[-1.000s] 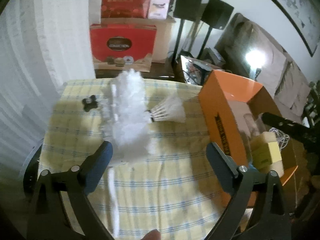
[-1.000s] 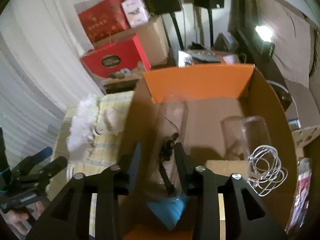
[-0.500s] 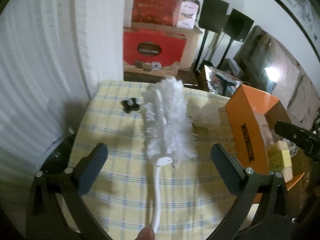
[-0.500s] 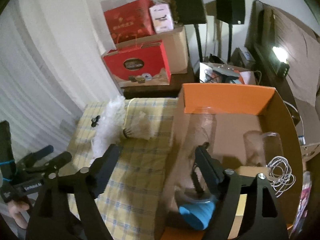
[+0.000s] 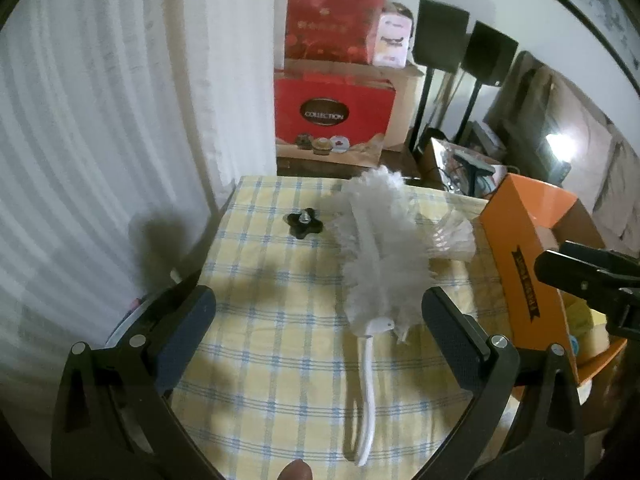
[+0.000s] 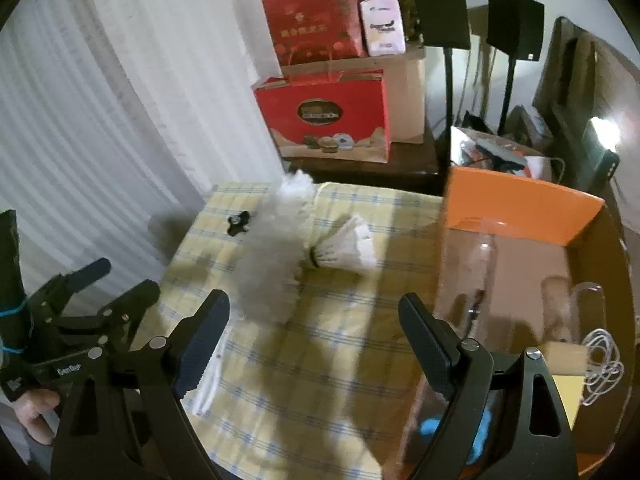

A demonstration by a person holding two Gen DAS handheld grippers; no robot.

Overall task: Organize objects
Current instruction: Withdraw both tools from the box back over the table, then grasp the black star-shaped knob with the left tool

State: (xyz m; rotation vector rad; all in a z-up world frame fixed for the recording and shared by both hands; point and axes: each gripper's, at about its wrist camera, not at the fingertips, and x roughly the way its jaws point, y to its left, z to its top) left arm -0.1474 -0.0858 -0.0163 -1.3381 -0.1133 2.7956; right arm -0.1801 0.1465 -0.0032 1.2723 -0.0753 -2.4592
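Both the left hand-held gripper and the right hand-held gripper hang wide apart, holding nothing, above the checked counter. A white feather duster lies there, touching a shuttlecock on its right, with a black knob near its left. The orange box stands at the counter's right edge.

The tablecloth is woven cloth, a matt yellow-and-blue check, faintly creased. The duster at its 12 o'clock end is all soft, fluffy fibre on a smooth, glossy white plastic handle. At 2 o'clock of it, the shuttlecock shows stiff white feathers. The knob at 10 o'clock is matt black plastic with a shiny metal screw. At 3 o'clock the box is orange card, smooth with a slight sheen outside, dull brown inside. The left gripper and right gripper are matt black plastic with grainy pads.
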